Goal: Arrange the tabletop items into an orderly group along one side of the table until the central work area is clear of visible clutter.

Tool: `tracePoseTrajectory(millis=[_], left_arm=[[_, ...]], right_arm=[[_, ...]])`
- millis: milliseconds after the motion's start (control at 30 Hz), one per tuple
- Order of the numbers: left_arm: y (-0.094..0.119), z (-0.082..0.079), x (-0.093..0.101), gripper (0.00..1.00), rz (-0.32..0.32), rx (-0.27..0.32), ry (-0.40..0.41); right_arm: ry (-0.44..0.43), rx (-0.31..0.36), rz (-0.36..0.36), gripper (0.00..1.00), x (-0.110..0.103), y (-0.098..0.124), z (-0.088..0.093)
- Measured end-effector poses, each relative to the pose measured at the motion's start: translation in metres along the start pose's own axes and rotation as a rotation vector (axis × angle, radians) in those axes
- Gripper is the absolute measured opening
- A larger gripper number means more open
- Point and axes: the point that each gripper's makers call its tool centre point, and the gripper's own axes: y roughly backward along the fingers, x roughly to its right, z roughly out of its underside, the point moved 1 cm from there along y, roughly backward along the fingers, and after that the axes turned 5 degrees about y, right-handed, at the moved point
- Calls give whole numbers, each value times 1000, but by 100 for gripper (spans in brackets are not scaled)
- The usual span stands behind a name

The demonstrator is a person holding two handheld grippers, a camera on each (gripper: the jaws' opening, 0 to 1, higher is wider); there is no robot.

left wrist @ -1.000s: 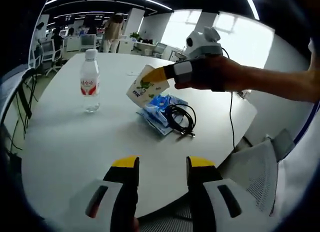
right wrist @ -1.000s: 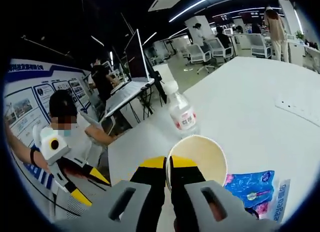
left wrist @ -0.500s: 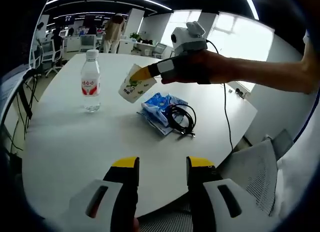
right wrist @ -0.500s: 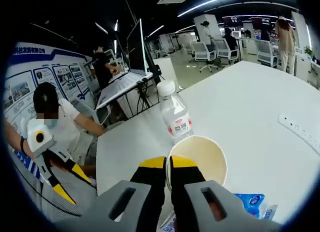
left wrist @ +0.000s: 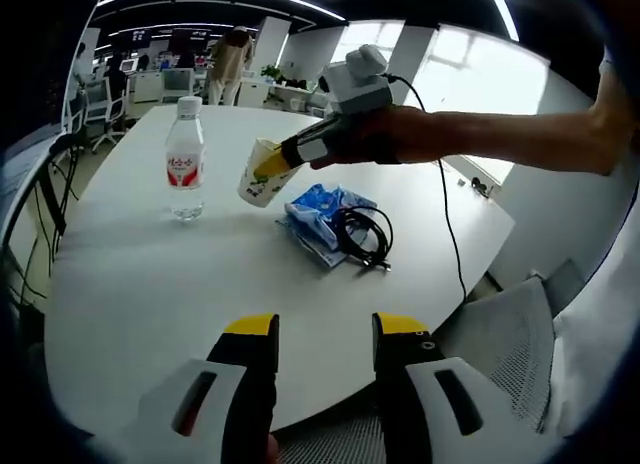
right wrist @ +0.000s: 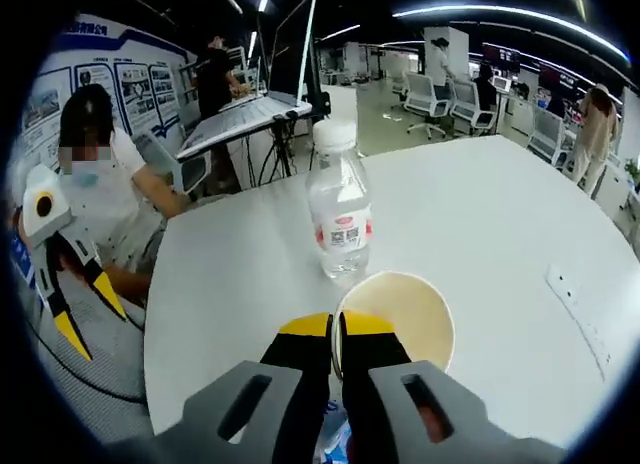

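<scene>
On the white round table (left wrist: 150,284) stand a clear water bottle (left wrist: 184,159) with a red label and, to its right, a blue packet (left wrist: 312,212) with a black cable (left wrist: 360,236) coiled on it. My right gripper (left wrist: 285,156) reaches in from the right, shut on the rim of a paper cup (left wrist: 258,179) tilted just right of the bottle. In the right gripper view the right gripper (right wrist: 337,329) pinches the cup (right wrist: 400,309) rim, with the bottle (right wrist: 338,214) right behind it. My left gripper (left wrist: 325,334) hovers open over the table's near edge, holding nothing.
A mesh office chair (left wrist: 515,339) stands by the table's near right edge. A white power strip (right wrist: 580,319) lies on the table to the right in the right gripper view. A seated person (right wrist: 100,199) holds the left gripper (right wrist: 60,284) at the left there. Desks and chairs fill the background.
My right gripper has carried the paper cup leftward and lower, from above the blue packet to beside the bottle. The left gripper has stayed put.
</scene>
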Motion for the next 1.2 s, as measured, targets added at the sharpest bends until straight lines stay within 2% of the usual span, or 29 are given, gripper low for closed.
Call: tracePoseTrajectory(millis=[167, 333, 433, 800, 1200], left_arm=[[-1, -1, 3, 36, 5, 3, -4], [-3, -1, 6, 36, 12, 4, -5], [-6, -1, 8, 36, 18, 6, -4], [-9, 2, 14, 36, 26, 5, 2], [-11, 0, 9, 36, 25, 12, 5]], right_arm=[[119, -67, 10, 0, 1, -9, 5], [176, -106, 14, 0, 2, -18, 10], [239, -145, 7, 0, 2, -26, 14], [297, -183, 3, 0, 10, -47, 14], [280, -198, 8, 0, 9, -56, 15]])
